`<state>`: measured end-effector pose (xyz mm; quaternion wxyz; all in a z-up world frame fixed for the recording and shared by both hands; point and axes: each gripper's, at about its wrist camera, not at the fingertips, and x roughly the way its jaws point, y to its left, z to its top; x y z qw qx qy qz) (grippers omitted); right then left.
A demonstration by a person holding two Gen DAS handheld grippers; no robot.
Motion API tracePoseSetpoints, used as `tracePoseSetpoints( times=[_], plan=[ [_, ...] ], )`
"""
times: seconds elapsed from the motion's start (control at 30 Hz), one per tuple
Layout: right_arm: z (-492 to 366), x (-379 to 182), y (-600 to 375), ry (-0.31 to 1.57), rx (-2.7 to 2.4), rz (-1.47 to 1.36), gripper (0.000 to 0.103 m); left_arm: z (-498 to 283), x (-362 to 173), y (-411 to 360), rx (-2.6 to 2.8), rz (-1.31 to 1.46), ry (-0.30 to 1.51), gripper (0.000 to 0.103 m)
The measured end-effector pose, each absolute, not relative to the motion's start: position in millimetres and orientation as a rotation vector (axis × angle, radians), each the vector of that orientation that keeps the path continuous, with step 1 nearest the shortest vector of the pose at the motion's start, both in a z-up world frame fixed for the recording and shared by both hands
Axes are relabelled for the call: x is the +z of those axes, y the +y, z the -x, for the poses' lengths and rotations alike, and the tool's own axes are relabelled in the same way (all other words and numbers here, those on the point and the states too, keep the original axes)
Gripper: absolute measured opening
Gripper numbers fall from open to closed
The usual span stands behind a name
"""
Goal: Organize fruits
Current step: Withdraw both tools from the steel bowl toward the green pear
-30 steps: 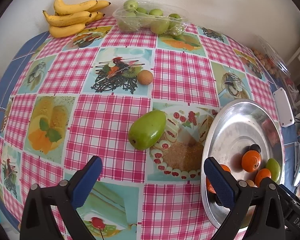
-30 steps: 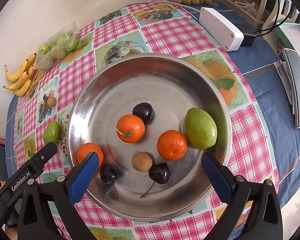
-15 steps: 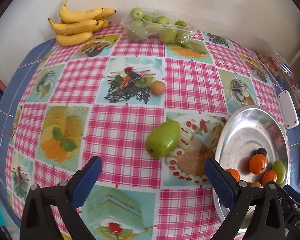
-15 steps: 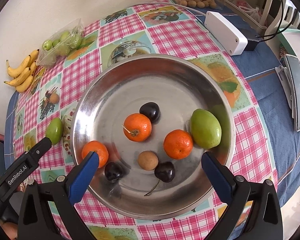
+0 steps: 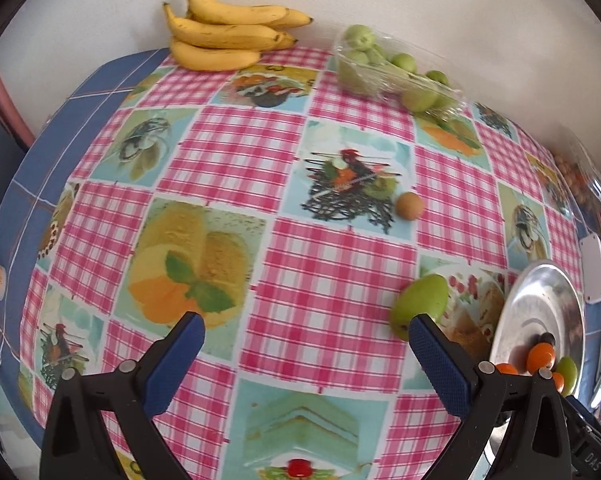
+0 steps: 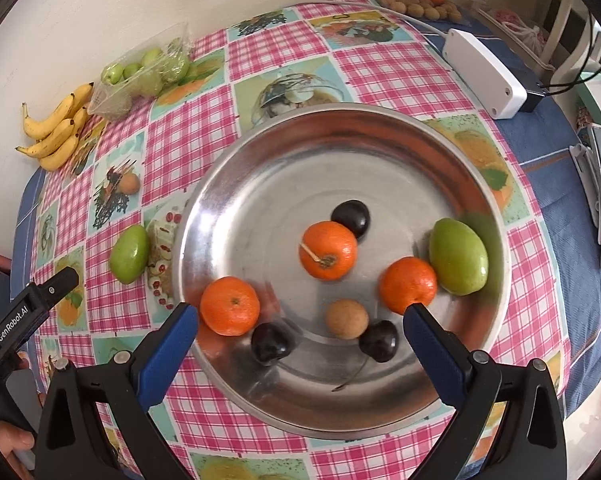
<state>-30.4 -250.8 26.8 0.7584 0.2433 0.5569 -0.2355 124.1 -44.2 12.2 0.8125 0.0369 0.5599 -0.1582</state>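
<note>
A steel bowl [image 6: 260,168] holds three oranges [image 6: 327,250], a green mango [image 6: 458,256], dark plums [image 6: 350,218] and a small brown fruit [image 6: 346,319]. Another green mango [image 5: 420,306] lies on the checked cloth left of the bowl [image 5: 540,292]; it also shows in the right wrist view [image 6: 129,254]. A small brown fruit [image 5: 408,206] lies farther back. My left gripper [image 5: 306,356] is open and empty, its right finger just in front of the mango. My right gripper [image 6: 300,344] is open and empty over the bowl's near side.
Bananas [image 5: 224,36] and a plastic bag of green fruits [image 5: 396,72] sit at the back by the wall. A white power adapter [image 6: 486,74] and a tray of small fruits [image 6: 424,4] lie at the back right. The left gripper's body [image 6: 24,316] shows beside the bowl.
The left gripper has swung left, so the mango and bowl have slid to the right of its view. The right gripper has come slightly closer to the bowl.
</note>
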Motion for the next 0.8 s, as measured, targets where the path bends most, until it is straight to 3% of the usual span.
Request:
tracePoseSetpoints(
  times=[0.8],
  plan=[
    [-29.3,12.4,-177.6,1.262,-0.396,-0.454,0.102,-162.8,11.4,27.0,-0.247,0.035,1.211,0.103]
  ],
)
